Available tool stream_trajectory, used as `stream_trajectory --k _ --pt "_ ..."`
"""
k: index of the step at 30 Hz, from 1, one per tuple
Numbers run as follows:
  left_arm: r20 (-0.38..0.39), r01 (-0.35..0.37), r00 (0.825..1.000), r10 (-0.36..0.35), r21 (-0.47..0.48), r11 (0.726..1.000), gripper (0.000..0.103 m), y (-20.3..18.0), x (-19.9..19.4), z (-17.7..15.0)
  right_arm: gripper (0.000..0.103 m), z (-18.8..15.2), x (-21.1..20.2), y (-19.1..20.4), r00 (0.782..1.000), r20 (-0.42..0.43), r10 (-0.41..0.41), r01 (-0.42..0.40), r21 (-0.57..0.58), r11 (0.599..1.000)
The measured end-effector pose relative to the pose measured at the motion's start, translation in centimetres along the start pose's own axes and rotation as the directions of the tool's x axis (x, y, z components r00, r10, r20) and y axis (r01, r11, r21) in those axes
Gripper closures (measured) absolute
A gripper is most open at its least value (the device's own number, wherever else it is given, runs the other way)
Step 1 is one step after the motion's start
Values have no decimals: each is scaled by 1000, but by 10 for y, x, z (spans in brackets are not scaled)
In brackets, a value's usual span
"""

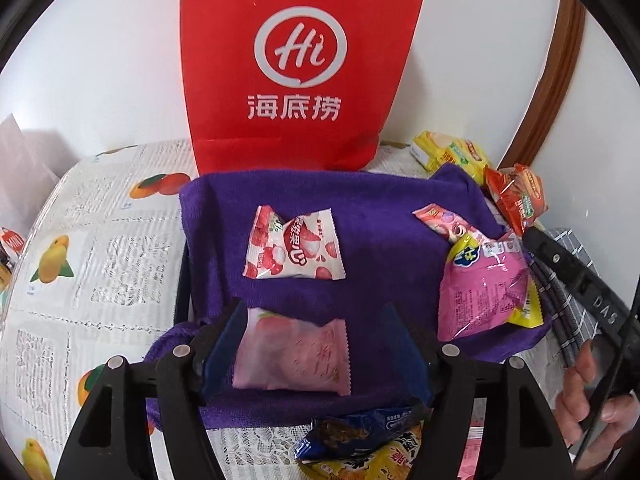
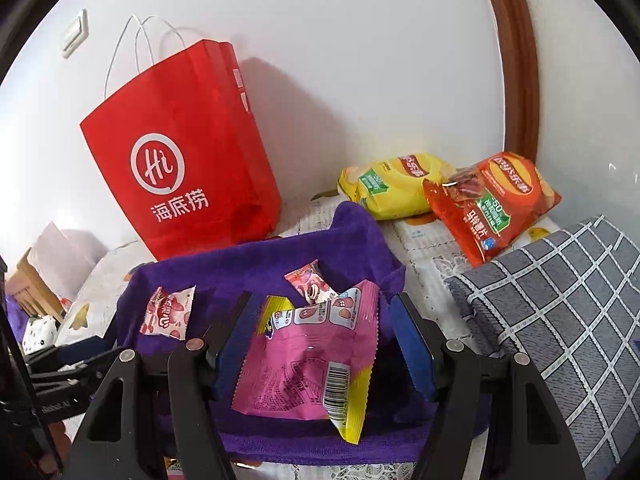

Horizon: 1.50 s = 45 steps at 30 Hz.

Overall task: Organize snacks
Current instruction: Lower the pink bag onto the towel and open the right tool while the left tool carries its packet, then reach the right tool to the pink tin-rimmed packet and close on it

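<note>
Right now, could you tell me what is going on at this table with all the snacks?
A person with a gripper in each hand is sorting snack packets onto a purple towel. The left gripper stands open around a pale pink packet lying on the towel. The right gripper is open around a bright pink packet. Two chip bags, yellow and orange, wait beside the towel.

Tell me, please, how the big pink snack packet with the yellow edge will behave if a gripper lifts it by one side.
The pink snack packet looks like thin crinkled foil, so it would probably flop and sag. It seems puffed and light for its size. Its glossy film may slip between the right gripper's blue pads, which stand apart from it.
</note>
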<state>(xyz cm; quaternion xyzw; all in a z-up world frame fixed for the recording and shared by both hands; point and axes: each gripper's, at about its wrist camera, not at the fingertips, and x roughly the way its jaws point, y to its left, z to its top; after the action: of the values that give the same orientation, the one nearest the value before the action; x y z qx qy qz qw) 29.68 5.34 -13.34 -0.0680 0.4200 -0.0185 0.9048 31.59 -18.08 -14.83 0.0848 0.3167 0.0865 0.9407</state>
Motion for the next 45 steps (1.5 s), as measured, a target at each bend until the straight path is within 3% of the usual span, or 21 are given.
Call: stream_trajectory --k 5,10,17,24,28,33,37,40,45 --pt "17 -22 1000 22 6 1000 34 2 -6 -1 35 -4 -11 7 999 9 53 -53 -8 999" --pt "17 -22 1000 22 6 1000 34 5 -11 -2 35 -23 -27 20 990 -37 133 -135 -36 990" --pt "21 -24 999 24 3 1000 34 7 -21 -5 35 -63 -50 46 984 -141 108 -132 -174 976" --pt "26 -3 1000 2 5 1000 34 13 -32 -9 34 -75 -69 60 943 -246 222 -272 -193 943" --pt "19 25 1000 -24 -5 1000 34 17 -34 -9 30 -79 -68 76 947 -268 179 -253 -273 928" --pt "41 62 997 -61 -26 998 34 23 -45 -7 30 -88 -46 90 920 -370 130 -269 -354 896" --pt "40 83 996 -82 -32 996 33 24 -47 -7 32 -98 -30 87 902 -427 66 -241 -371 897" --pt "32 85 996 -84 -20 996 33 22 -45 -7 47 -104 -35 83 913 -402 65 -227 -371 900" --pt "27 93 995 -92 -16 996 33 22 -45 -8 52 -108 -66 67 953 -299 41 -151 -354 923"
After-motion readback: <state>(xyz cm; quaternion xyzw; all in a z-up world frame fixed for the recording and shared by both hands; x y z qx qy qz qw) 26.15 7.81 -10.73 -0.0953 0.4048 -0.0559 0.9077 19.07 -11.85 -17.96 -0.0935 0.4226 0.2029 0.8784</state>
